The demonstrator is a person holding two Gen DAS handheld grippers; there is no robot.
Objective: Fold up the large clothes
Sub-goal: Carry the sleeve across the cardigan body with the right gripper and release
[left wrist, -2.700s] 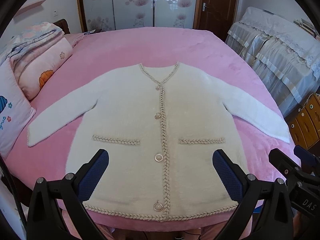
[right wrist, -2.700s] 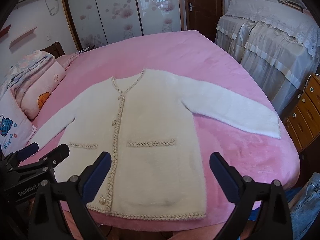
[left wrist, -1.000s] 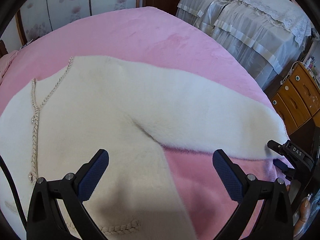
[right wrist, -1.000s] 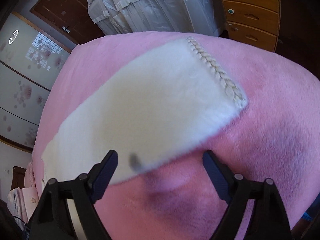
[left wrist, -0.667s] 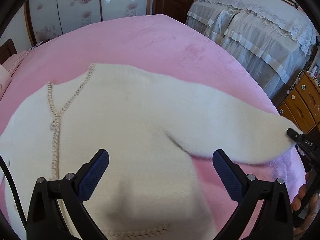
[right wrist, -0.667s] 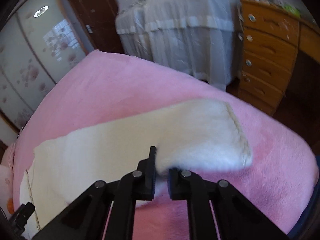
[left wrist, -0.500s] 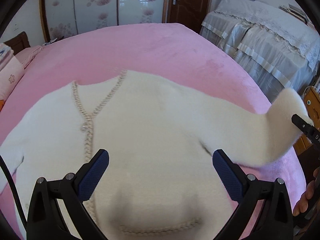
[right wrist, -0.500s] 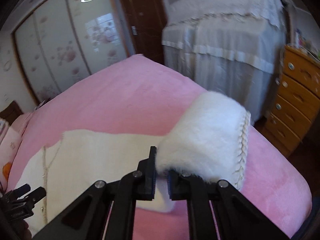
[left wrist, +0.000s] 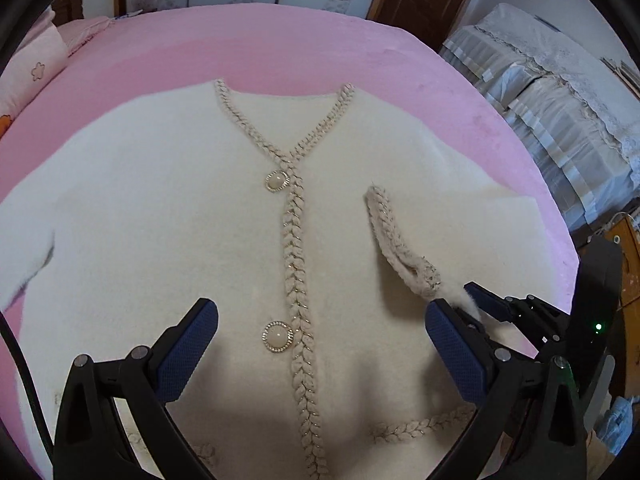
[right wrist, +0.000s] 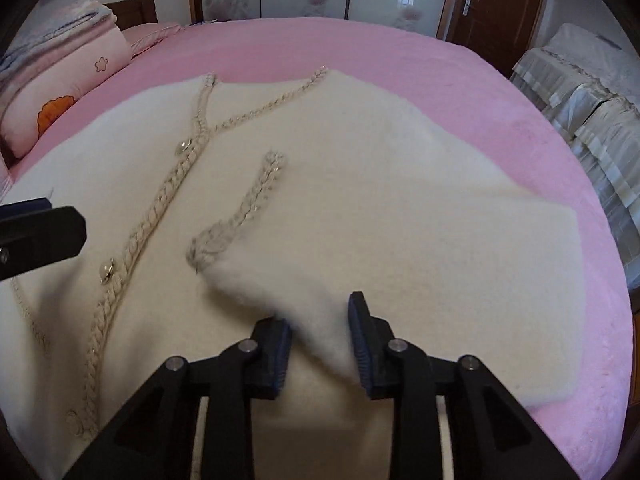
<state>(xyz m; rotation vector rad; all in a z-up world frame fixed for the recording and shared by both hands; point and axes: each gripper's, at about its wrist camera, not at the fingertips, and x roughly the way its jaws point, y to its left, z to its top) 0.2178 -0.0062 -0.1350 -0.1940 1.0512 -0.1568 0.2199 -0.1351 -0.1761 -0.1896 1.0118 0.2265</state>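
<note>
While the cardigan (left wrist: 200,208) lies buttoned and face up across the middle of the pink bed (left wrist: 256,40), its right-of-frame sleeve (right wrist: 420,216) is doubled back over the chest, the braided cuff (right wrist: 240,212) landing just beside the button placket (left wrist: 296,248). In the right wrist view the right gripper (right wrist: 320,340) sits at lower centre with the sleeve's fluffy edge between its pads; its jaws have just been opening, and a gap shows on each side of the fabric, so I judge the grip released. The risk here is the fuzzy pile catching on the ribbed pads as the gripper backs off, which would drag the cuff askew or pull the sleeve off the chest again. The fold at the right of the frame looks soft and raised rather than creased, so it may spring open by itself. The left gripper (left wrist: 320,344) hovers wide open and empty above the lower placket, touching nothing; a careless sweep from it could snag a pearl button (left wrist: 277,336) or ruffle the front panel. The opposite sleeve (left wrist: 24,248), at the left edge, is not yet folded.
</note>
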